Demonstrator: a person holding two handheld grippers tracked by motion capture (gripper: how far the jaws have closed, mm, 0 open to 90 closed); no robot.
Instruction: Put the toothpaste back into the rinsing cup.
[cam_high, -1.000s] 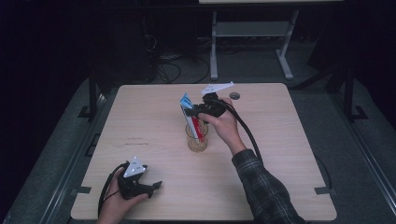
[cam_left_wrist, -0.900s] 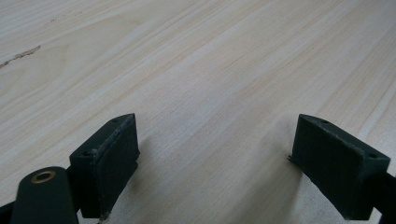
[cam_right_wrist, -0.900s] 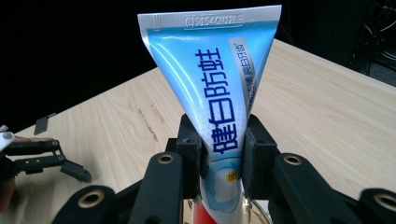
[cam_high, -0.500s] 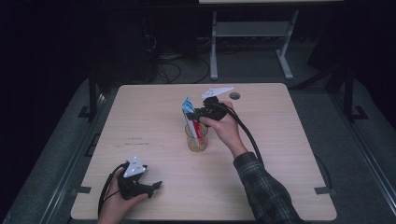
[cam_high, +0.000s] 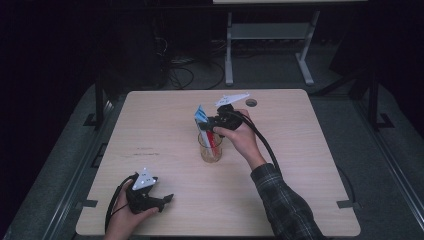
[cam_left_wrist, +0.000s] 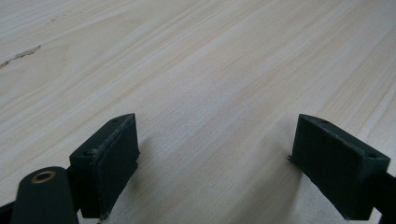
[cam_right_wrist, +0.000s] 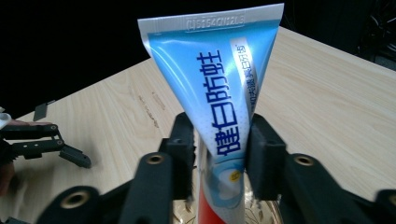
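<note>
The blue-and-white plastic toothpaste tube (cam_right_wrist: 219, 88) stands near upright in the clear glass cup (cam_high: 210, 150) at the middle of the light wooden table (cam_high: 310, 165), crimped flat end uppermost and its red lower part down inside the glass. In the right gripper view the tube face carries dark blue printed characters running lengthwise and a white band along one edge; the crimp seam at the top is straight and embossed. Your right gripper (cam_high: 209, 121) reaches the tube from its right side in the high view, the jaws flanking the tube where it narrows above the cup rim. Those jaws have just been opening with the tube between them; whether the pads press on it or merely stand against it cannot be told. The cup rim sits directly beneath the jaws. A small dark round hole (cam_high: 251, 102) lies in the tabletop beyond your right hand (cam_high: 242, 137), clear of the work. That hand holds its gripper level above the cup, the plaid sleeve (cam_high: 285, 205) trailing toward the near edge. Your left gripper (cam_high: 167, 198) rests low on the table near the front-left corner, well apart from the cup, jaws spread wide over bare wood.
</note>
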